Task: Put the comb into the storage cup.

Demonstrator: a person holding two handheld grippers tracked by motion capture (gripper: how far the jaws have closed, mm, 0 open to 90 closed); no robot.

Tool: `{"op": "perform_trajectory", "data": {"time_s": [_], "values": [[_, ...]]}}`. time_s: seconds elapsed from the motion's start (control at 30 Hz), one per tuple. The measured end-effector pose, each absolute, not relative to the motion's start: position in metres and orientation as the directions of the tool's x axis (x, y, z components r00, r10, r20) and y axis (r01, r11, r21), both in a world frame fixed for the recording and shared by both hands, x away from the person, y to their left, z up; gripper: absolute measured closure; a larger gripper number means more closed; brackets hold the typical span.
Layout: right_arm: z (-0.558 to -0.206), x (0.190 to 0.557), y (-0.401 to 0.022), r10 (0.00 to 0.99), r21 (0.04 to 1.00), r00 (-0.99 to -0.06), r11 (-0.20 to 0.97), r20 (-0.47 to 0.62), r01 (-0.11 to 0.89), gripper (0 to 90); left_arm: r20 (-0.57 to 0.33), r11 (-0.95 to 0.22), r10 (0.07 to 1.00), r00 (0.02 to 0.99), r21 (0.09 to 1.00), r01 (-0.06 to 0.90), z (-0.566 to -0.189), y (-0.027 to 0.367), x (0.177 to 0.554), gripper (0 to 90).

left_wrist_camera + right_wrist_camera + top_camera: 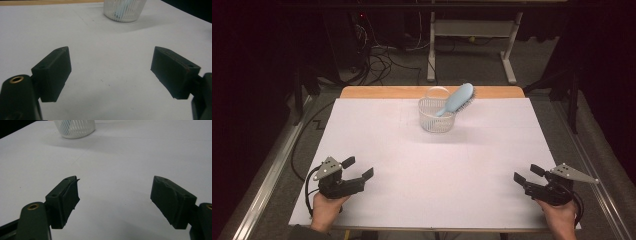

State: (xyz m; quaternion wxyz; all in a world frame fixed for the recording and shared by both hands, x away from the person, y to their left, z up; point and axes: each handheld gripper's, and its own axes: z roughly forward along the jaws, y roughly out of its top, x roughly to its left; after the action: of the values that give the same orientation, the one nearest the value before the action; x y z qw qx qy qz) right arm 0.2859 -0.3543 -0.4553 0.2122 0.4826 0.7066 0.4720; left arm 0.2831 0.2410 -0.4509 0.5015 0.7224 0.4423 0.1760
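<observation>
A white slatted basket [436,116] stands at the back middle of the white table, with a light blue hairbrush [456,99] leaning in it, handle down and head sticking out over the right rim. The basket [124,10] appears at the top of the left gripper view and the basket [74,128] at the top left of the right gripper view. My left gripper [358,167] rests open near the front left, nothing between its jaws. My right gripper [528,173] rests open near the front right, likewise with nothing held. Each is held by a hand.
The white table sheet [432,165] stretches between the grippers and the basket. A wooden table edge [377,92] shows at the back. Cables [377,60] and a desk frame [472,45] lie on the dark floor beyond. Metal rails [267,180] run along both sides.
</observation>
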Motion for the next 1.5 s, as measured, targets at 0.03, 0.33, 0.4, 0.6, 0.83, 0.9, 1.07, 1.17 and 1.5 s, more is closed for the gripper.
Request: {"op": "perform_trajectory", "data": {"time_s": [0.03, 0.33, 0.4, 0.6, 0.83, 0.9, 1.07, 1.17, 1.5], "values": [[-0.4558, 0.2857, -0.3544, 0.882, 0.87, -0.444, 0.09, 0.156, 0.485, 23.2, -0.189, -0.106, 0.815, 0.547, 0.88, 0.463, -0.4508, 0.241, 0.2831, 15.9], [-0.4579, 0.2825, -0.3547, 0.884, 0.867, -0.441, 0.092, 0.154, 0.489, 23.1, -0.196, -0.095, 0.819, 0.54, 0.881, 0.464, -0.4511, 0.2427, 0.2818, 16.0], [-0.4587, 0.2821, -0.3556, 0.885, 0.867, -0.44, 0.092, 0.154, 0.49, 23.1, -0.196, -0.095, 0.819, 0.54, 0.88, 0.465, -0.4512, 0.2428, 0.2817, 15.9], [-0.4601, 0.2813, -0.3554, 0.883, 0.865, -0.444, 0.099, 0.152, 0.493, 22.9, -0.194, -0.101, 0.819, 0.54, 0.878, 0.469, -0.4516, 0.2431, 0.2822, 15.9], [-0.4607, 0.2799, -0.3561, 0.884, 0.864, -0.441, 0.096, 0.154, 0.494, 22.8, -0.199, -0.097, 0.819, 0.538, 0.877, 0.471, -0.452, 0.2435, 0.2825, 15.9], [-0.4608, 0.2798, -0.3561, 0.884, 0.864, -0.441, 0.098, 0.152, 0.493, 22.8, -0.201, -0.096, 0.818, 0.539, 0.876, 0.473, -0.452, 0.2434, 0.2826, 15.9], [-0.4623, 0.2821, -0.3557, 0.883, 0.86, -0.443, 0.102, 0.152, 0.499, 22.5, -0.207, -0.092, 0.817, 0.538, 0.874, 0.476, -0.4522, 0.2437, 0.283, 15.9], [-0.462, 0.2825, -0.3554, 0.882, 0.863, -0.446, 0.102, 0.151, 0.494, 22.5, -0.208, -0.091, 0.817, 0.538, 0.874, 0.477, -0.4522, 0.2436, 0.2832, 15.9], [-0.462, 0.2825, -0.3548, 0.88, 0.864, -0.449, 0.099, 0.156, 0.494, 22.4, -0.212, -0.09, 0.815, 0.539, 0.873, 0.48, -0.4523, 0.2433, 0.2837, 15.9]]}}
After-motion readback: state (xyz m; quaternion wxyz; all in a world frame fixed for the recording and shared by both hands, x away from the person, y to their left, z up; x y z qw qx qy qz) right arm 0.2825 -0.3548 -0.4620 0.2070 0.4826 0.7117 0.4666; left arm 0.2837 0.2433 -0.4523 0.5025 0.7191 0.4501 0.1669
